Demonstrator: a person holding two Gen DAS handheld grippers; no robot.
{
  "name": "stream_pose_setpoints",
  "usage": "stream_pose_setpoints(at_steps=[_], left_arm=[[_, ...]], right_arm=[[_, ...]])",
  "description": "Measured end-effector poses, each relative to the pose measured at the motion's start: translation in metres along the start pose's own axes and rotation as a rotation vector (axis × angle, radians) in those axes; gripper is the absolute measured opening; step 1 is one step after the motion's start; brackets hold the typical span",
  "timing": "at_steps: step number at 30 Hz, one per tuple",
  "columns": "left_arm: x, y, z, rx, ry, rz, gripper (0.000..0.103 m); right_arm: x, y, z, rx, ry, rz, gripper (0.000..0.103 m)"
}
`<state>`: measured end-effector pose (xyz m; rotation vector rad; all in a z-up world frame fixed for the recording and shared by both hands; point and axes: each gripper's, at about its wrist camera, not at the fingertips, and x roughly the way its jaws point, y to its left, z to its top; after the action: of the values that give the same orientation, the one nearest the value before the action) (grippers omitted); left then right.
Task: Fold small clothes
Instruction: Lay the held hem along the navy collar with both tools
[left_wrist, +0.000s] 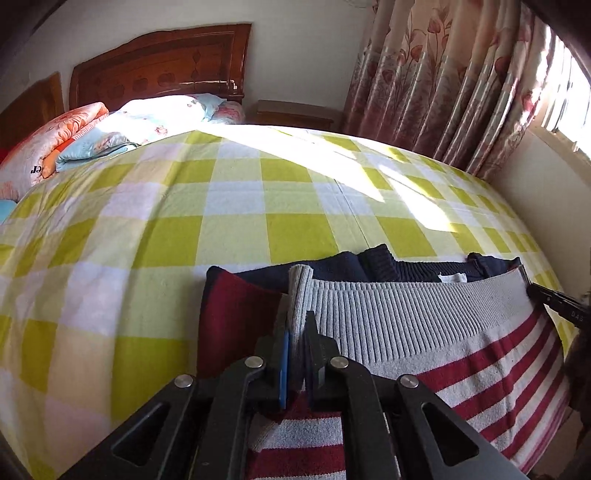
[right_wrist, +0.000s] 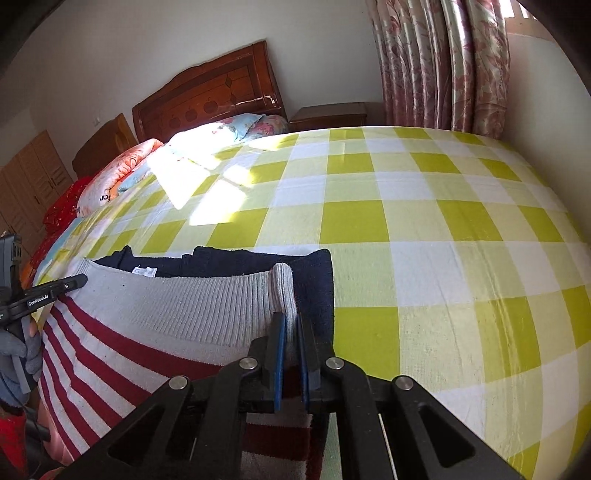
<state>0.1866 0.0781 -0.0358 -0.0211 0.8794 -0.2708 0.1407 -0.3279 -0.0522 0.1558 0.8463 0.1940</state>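
Observation:
A small knit sweater (left_wrist: 424, 332) with a grey ribbed hem, red and white stripes and navy parts lies at the near edge of the bed. My left gripper (left_wrist: 297, 332) is shut on the left corner of the grey hem, which stands pinched up between the blue pads. At the hem's other corner my right gripper (right_wrist: 291, 325) is shut on the sweater (right_wrist: 166, 325) in the same way. Each gripper's tip shows in the other view: the right gripper (left_wrist: 554, 301) at the far right, the left gripper (right_wrist: 51, 291) at the far left with a gloved hand (right_wrist: 18, 354) on it.
The bed has a yellow-green and white checked sheet (left_wrist: 229, 221) stretching away ahead. Folded quilts and pillows (left_wrist: 92, 136) lie by the wooden headboard (left_wrist: 159, 62). A nightstand (right_wrist: 328, 114) and flowered curtains (left_wrist: 443, 74) stand past the bed's far side.

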Motion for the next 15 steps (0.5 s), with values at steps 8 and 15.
stream_pose_setpoints(at_steps=[8, 15], left_arm=[[-0.031, -0.008, 0.01, 0.022, -0.082, -0.014, 0.103], [0.001, -0.011, 0.031, 0.07, 0.008, 0.097, 0.103]], right_arm=[[-0.022, 0.01, 0.004, -0.018, -0.076, 0.005, 0.006], [-0.023, 0.019, 0.036, -0.031, -0.097, -0.042, 0.006]])
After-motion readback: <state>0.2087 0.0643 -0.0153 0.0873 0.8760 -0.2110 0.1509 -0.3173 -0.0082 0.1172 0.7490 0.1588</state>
